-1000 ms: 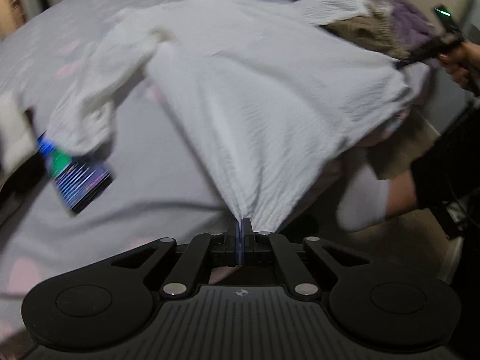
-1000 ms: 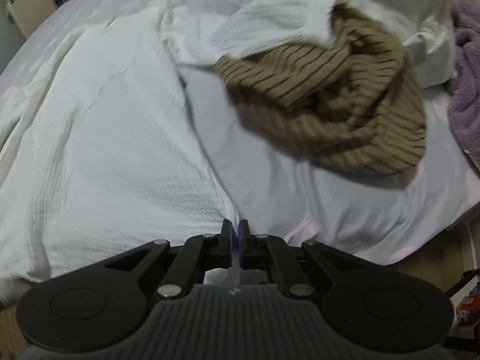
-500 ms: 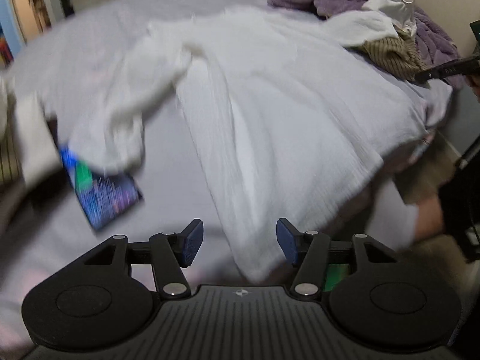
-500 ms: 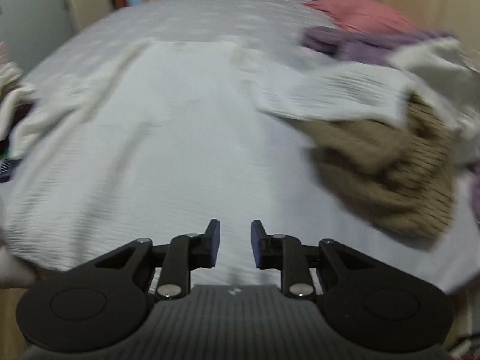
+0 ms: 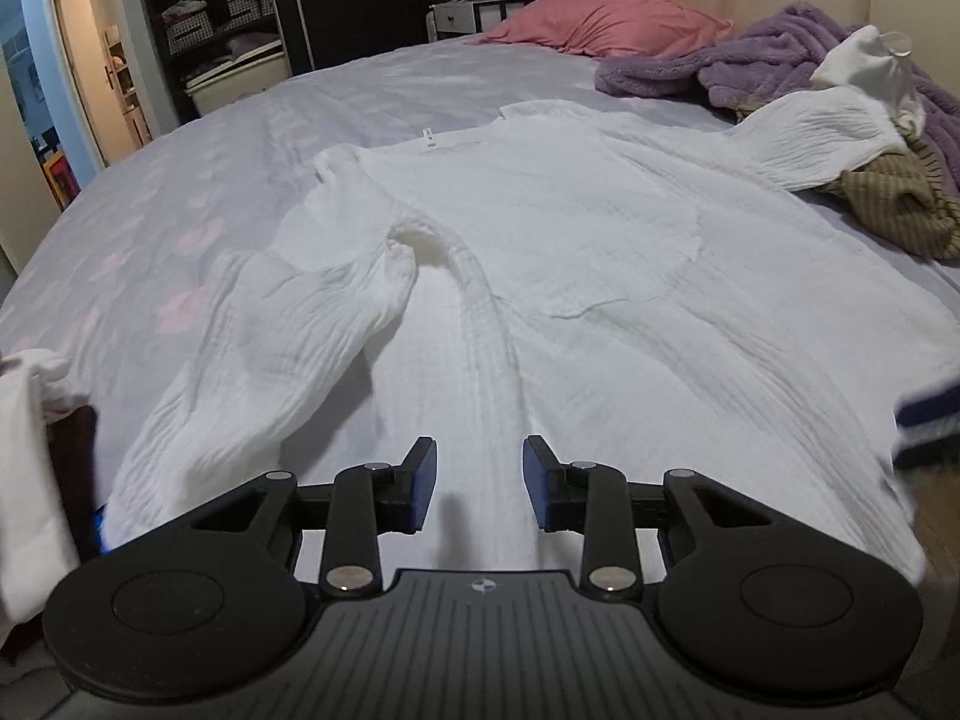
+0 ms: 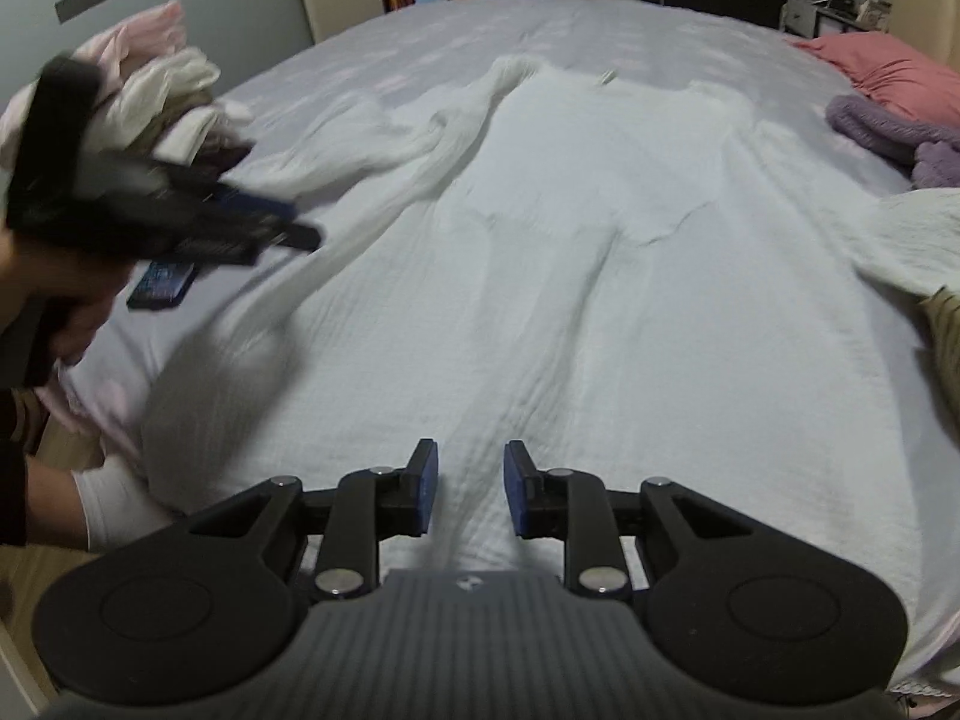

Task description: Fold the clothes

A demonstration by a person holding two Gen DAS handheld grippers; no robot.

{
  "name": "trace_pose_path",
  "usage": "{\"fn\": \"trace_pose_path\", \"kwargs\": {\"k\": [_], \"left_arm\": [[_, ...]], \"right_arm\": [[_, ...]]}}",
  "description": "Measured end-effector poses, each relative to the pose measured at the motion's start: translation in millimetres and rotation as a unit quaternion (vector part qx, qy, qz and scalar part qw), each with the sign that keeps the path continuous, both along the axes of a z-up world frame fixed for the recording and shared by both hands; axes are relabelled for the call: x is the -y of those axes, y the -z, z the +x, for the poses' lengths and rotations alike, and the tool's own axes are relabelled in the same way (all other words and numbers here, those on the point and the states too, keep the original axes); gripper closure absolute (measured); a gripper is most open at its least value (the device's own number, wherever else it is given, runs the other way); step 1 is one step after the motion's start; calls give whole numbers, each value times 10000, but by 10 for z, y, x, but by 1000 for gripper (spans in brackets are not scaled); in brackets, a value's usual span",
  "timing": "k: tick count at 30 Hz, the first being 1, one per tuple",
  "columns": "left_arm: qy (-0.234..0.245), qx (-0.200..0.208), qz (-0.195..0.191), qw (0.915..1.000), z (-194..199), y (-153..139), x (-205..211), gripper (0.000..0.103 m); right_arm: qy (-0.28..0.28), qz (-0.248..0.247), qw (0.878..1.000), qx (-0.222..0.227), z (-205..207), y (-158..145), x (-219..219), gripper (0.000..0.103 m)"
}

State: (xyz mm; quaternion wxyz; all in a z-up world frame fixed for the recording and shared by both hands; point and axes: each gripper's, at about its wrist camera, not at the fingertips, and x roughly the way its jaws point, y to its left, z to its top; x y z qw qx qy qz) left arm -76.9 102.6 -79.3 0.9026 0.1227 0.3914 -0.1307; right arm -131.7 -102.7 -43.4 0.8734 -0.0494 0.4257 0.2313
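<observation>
A white crinkled garment (image 5: 570, 252) lies spread flat on the grey bed sheet (image 5: 240, 138), collar at the far end. One sleeve (image 5: 288, 348) is bent down on the left. The other sleeve (image 5: 822, 132) reaches right onto a brown striped garment (image 5: 900, 210). My left gripper (image 5: 479, 480) hovers over the near hem, its jaws closing, with nothing between the pads. My right gripper (image 6: 470, 492) stands open over the same garment (image 6: 570, 276), also with nothing in it. In the right wrist view the left gripper (image 6: 288, 234) shows as a blur at the left.
A purple fleece blanket (image 5: 750, 66) and a pink pillow (image 5: 606, 21) lie at the far right. A pile of clothes (image 6: 168, 102) and a phone (image 6: 162, 285) sit on the bed's left edge. Shelves and a doorway stand beyond the bed.
Both grippers were shut on the white garment's hem a second ago; both have let go and opened. The garment now lies flat, and both views have swung toward the head of the bed.
</observation>
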Motion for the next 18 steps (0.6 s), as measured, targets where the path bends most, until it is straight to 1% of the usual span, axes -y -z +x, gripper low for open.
{"fn": "trace_pose_path", "kwargs": {"k": [2,3,4,5,6,7,9,13,14,17,18], "left_arm": [[36,-96,3,9999,70,74,24,73],[73,-161,-11,9998,93,110,24,78],[100,-225,-29,9997,114,143,21,103],[11,-272,-103,9996,118,148,-24,103],[-187,-277,-220,9992,136,130,-105,103],[-472,-240,-390,9978,130,97,-256,103],[-1029,-170,-713,9920,115,32,-552,103],[-1568,-214,-626,9854,11,57,-936,103],[-1644,-250,-605,9842,-23,90,-983,103],[-1786,-176,-567,9821,-115,92,-1025,103],[-1741,-160,-662,9824,-134,70,-1011,103]], "right_arm": [[-17,-38,10000,-49,6,47,-12,76],[0,-17,10000,-78,29,65,-6,76],[16,4,9999,-108,53,83,-1,75],[28,21,9999,-106,66,83,0,75],[40,38,9999,-104,79,82,2,75],[49,79,9999,-72,86,69,7,75],[52,175,9998,-3,92,35,22,75],[6,323,9995,72,99,-1,-3,74],[-15,343,9994,72,97,-7,-19,74],[-147,333,9993,129,74,-41,-85,74],[-223,323,9991,163,62,-51,-114,73]]}}
